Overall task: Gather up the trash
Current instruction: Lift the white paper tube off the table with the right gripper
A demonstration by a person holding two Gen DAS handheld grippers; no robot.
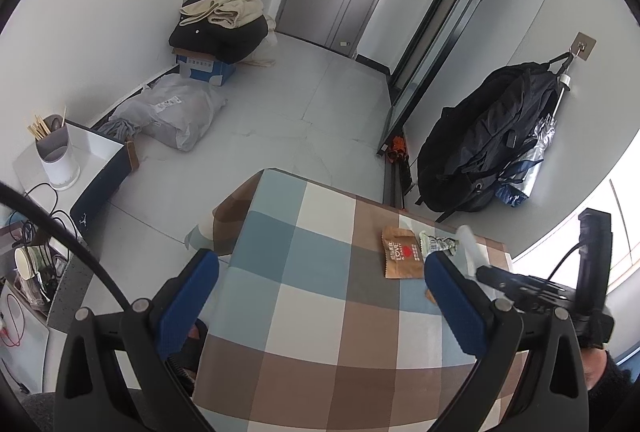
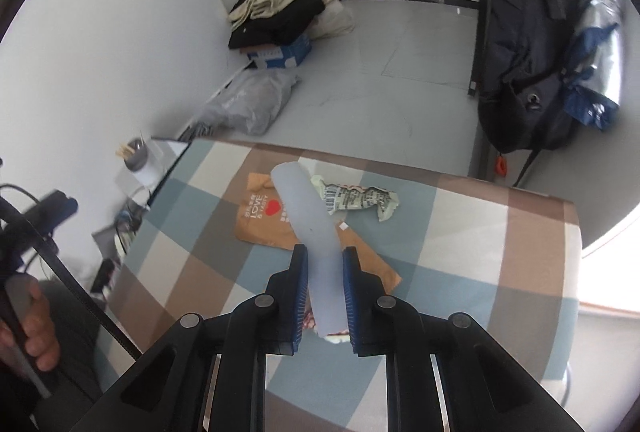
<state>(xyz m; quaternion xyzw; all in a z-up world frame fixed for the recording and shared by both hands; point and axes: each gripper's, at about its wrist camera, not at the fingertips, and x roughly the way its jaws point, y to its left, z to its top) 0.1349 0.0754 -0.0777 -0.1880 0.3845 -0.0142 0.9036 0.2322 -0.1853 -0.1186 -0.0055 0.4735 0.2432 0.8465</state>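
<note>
Covering the table is a checked cloth (image 2: pixel 460 232), and on it lies a brown wrapper (image 2: pixel 264 228) printed "LOVE" with a red heart, beside a crumpled barcode wrapper (image 2: pixel 360 198). The right gripper (image 2: pixel 325 260) is clamped on a pale translucent strip (image 2: pixel 308 208), which looks light, floppy and slick; best held near its end. The left gripper (image 1: pixel 320 272) has its fingers wide apart, empty.
</note>
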